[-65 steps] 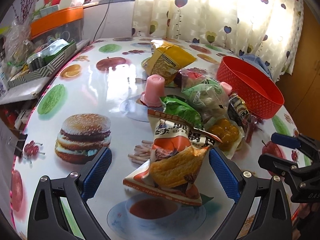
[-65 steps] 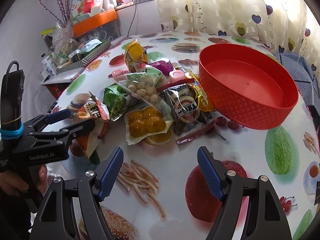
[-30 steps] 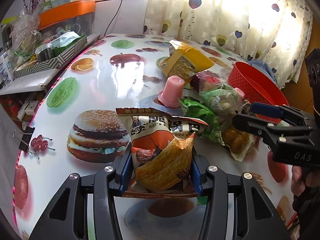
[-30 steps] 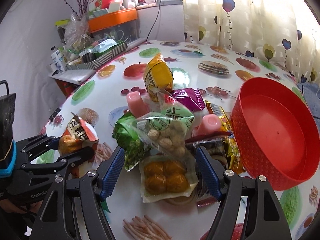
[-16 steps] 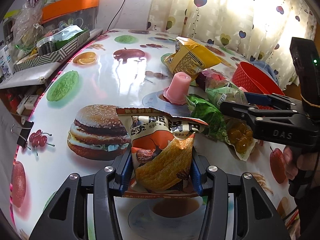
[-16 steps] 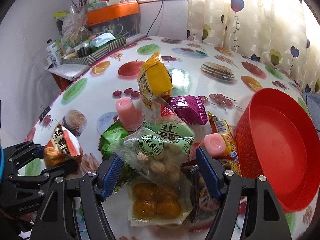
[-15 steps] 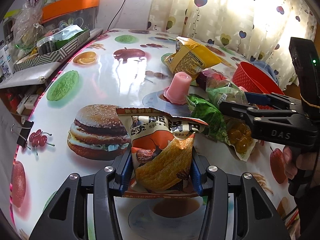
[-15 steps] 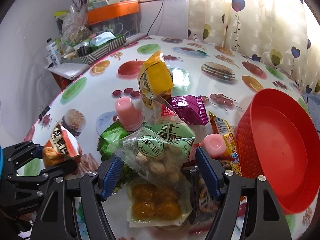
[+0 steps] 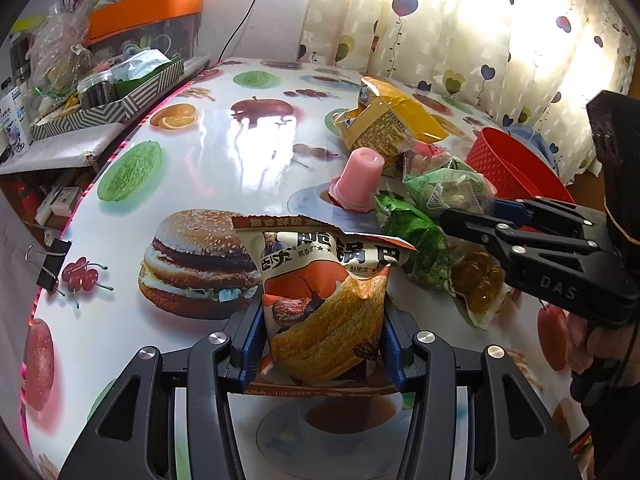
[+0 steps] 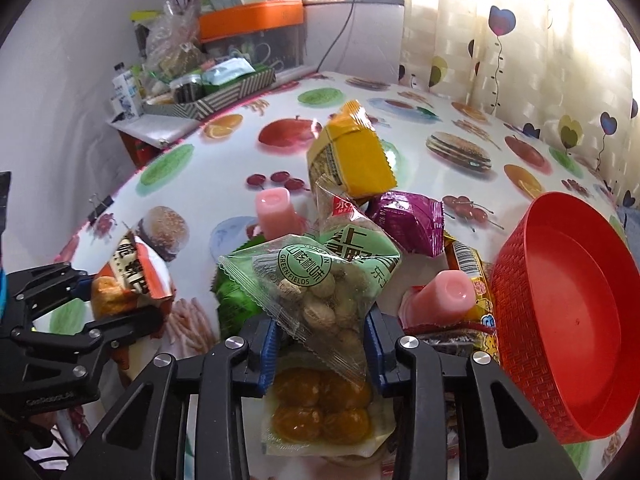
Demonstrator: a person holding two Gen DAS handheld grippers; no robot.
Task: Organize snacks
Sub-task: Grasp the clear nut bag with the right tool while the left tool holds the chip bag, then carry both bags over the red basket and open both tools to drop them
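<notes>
My left gripper point(image 9: 322, 342) is shut on an orange-and-white crisp bag point(image 9: 326, 304) and holds it just above the table. It also shows in the right wrist view point(image 10: 132, 280). My right gripper point(image 10: 320, 344) is shut on a clear green nut bag point(image 10: 316, 280), over a bag of yellow sweets point(image 10: 320, 404). The nut bag also shows in the left wrist view point(image 9: 448, 190). The red basket point(image 10: 560, 320) stands empty at the right. The pile holds a yellow bag point(image 10: 348, 156), a purple bag point(image 10: 408, 220), a green bag point(image 9: 416, 248) and pink jelly cups point(image 10: 276, 212).
The round table point(image 9: 208, 160) has a fruit-and-burger printed cloth. A striped tray point(image 9: 104, 108) with jars and an orange-lidded box point(image 10: 252, 20) stand on a side shelf at the far left. Curtains point(image 9: 480, 40) hang behind.
My right gripper has moved forward onto the pile and closed on the nut bag. My left gripper stays shut on the crisp bag, which it took up earlier.
</notes>
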